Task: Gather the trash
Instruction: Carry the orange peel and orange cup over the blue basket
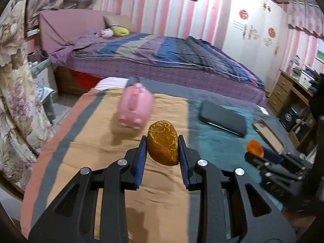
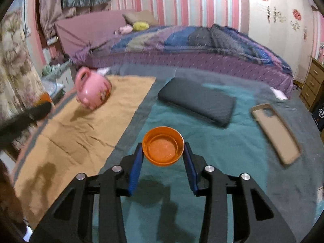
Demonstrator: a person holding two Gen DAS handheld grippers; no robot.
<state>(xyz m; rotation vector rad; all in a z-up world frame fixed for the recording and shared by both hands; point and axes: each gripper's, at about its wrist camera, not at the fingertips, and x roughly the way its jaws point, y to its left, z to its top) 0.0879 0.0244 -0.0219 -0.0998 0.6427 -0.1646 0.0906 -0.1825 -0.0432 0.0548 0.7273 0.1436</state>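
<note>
The left gripper (image 1: 162,144) is pinching a brown peel (image 1: 163,142) between its blue pads, the jaws standing narrow on it and carrying it clear above the tan part of the blanket (image 1: 85,154). The right gripper (image 2: 163,149) is clamping an orange cap (image 2: 163,145), open side facing the camera, with the jaws set a little wider and the pads pressing on its rim; the cap is hanging over the teal part of the blanket, near its front edge.

Farther back, a pink pot (image 2: 92,90) is lying tilted on the tan part, toward the far left corner. A black case (image 2: 197,101) is resting on the teal part, and a beige phone cover (image 2: 276,133) is lying near the right edge. Beyond the blanket's far edge, a bed (image 1: 162,56) is standing against the striped wall.
</note>
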